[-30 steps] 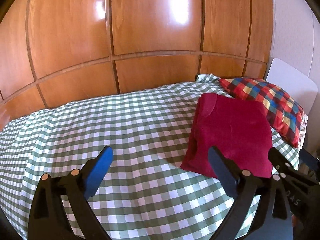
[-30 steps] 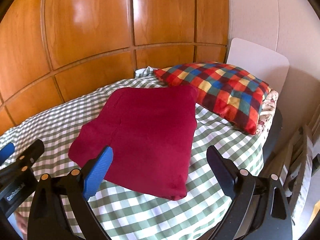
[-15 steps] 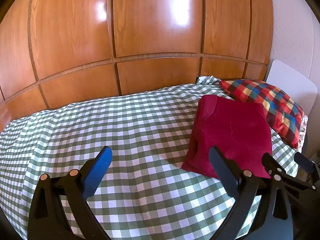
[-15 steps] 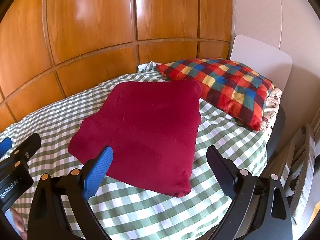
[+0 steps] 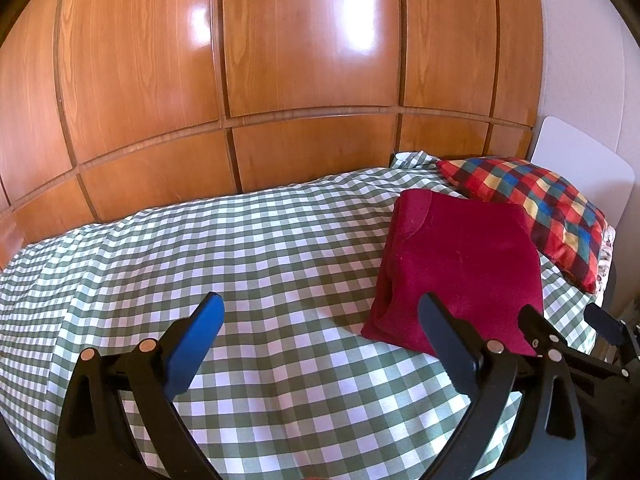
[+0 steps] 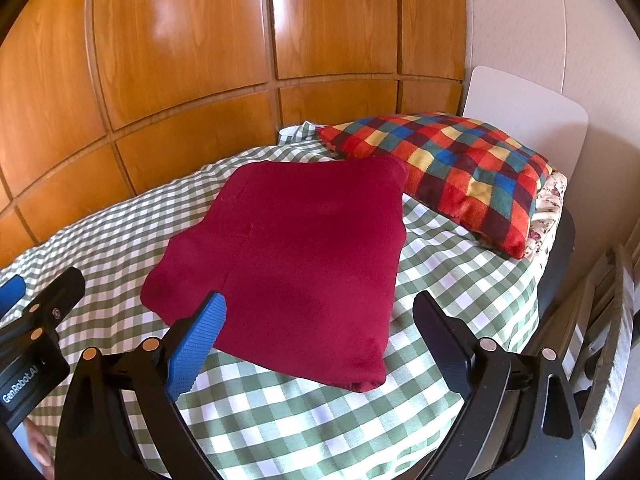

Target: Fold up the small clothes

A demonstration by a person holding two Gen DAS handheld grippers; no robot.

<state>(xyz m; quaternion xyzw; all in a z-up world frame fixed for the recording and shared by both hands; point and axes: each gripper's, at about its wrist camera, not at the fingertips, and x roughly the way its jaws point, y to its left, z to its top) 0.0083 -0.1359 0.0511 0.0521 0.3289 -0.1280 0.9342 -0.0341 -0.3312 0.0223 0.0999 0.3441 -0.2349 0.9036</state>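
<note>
**Right wrist view: one folded garment down, both of your grippers hanging wide**

Right wrist camera has it dead centre: one dark red garment (image 6: 296, 256), folded into a flat, roughly square packet, lying on the green-and-white checked bedspread (image 6: 460, 288). Its far corner sits right up against the multicoloured checked pillow (image 6: 452, 168), touching or just overlapping it, you can't quite separate the two from here. That's one garment and one pillow; beneath the pillow's right end a strip of floral fabric (image 6: 548, 200) peeks out. No containers on show, only the bed.

Now your tools. Your right gripper (image 6: 320, 328) hovers over the garment's near edge with its jaws spread wide, blue pad on one finger, nothing between them and nothing touched. From the left wrist camera, your left gripper (image 5: 320, 332) is just as wide apart, over bare bedspread (image 5: 200, 248), with the garment (image 5: 460, 264) off to its right and the pillow (image 5: 532, 208) beyond that. It holds nothing either. Two grippers, both empty, side by side: the right one's fingers poke into the left camera's lower right corner, and the left one's black body shows at the right camera's lower left, with a bit of your hand (image 6: 38, 446) below it.

Behind the bed, glossy wooden wall panels (image 6: 180, 60); at the head, a white headboard (image 6: 528, 108).
</note>
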